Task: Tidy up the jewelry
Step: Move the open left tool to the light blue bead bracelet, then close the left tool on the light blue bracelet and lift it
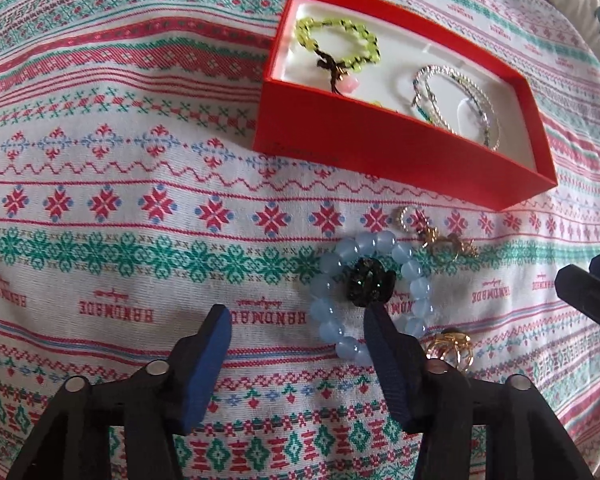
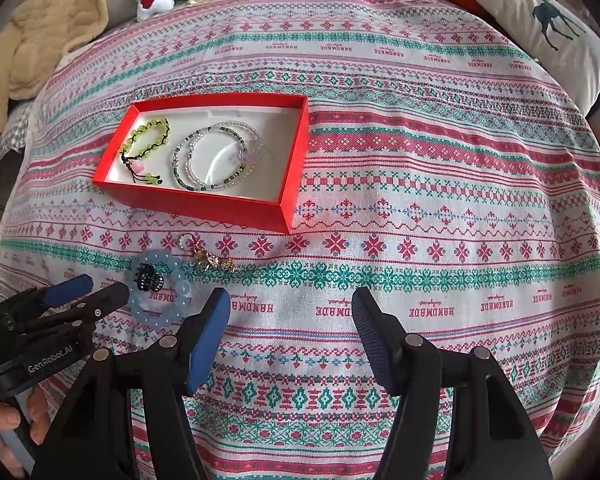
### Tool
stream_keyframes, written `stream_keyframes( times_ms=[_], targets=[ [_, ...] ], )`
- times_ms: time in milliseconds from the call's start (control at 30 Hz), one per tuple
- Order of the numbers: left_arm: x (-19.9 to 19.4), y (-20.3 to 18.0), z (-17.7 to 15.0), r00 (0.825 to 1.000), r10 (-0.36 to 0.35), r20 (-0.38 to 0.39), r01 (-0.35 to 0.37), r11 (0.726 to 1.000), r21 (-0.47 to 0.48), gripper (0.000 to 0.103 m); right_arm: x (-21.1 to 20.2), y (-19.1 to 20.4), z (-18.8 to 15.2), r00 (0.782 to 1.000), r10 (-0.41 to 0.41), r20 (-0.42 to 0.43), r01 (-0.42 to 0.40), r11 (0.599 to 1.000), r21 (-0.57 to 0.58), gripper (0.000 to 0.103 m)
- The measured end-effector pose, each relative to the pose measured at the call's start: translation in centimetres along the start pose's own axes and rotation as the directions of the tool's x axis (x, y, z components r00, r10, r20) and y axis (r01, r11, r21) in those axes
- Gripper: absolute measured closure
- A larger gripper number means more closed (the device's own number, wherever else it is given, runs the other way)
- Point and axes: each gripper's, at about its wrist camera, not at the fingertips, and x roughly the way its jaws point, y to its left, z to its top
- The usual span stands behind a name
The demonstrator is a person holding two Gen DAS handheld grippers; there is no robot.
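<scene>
straddling: left gripper (image 1: 298,314) partly open, nothing gripped, one finger inside blue bead bracelet (image 1: 370,292) at lower centre of frame. right gripper (image 2: 291,300) open, empty. risk: closing snags black clip (image 1: 366,284), or beads roll free.

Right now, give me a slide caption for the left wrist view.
Left gripper open over blue bead bracelet, red box beyond.
</scene>
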Motion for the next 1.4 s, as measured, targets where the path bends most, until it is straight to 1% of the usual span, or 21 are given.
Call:
stream_keyframes(
  times_ms=[133,467,633,900,1000,1233,1400],
  targets=[
    [0.8,-0.9,0.0,1.0,0.017,-0.008,-0.017,0.999,0.028,0.054,0.0,0.0,0.0,1.0,-0.001,0.0,0.001,1.0,0.001,0.037],
    [2.1,-2.9,0.3,0.996,0.087,0.015,-0.088,0.991,0.098,0.062,0.1,-0.1,0.0,1.0,-0.004,-0.001,0.004,1.0,-0.002,0.037],
    [2.4,-3.5,0.6,0.995,0.101,0.017,-0.102,0.987,0.12,0.074,0.2,0.0,0.1,1.0,-0.006,-0.004,0.006,1.0,-0.004,0.037],
    [2.3,-3.5,0.1,0.994,0.111,0.02,-0.113,0.985,0.131,0.09,0.3,0.1,0.1,1.0,-0.007,-0.005,0.007,1.0,-0.005,0.037],
    [2.3,-3.4,0.1,0.993,0.115,0.023,-0.117,0.984,0.134,0.094,0.3,0.1,0.1,1.0,-0.007,-0.005,0.007,1.0,-0.004,0.037],
    [1.7,-3.2,-0.2,0.993,0.109,0.034,-0.113,0.985,0.134,0.094,0.2,0.0,0.1,1.0,-0.007,-0.004,0.007,1.0,-0.004,0.037],
    [0.4,-3.1,-0.3,0.993,0.095,0.069,-0.104,0.985,0.141,0.094,0.3,0.1,0.1,1.0,-0.006,-0.001,0.006,1.0,-0.001,0.037]
  ],
)
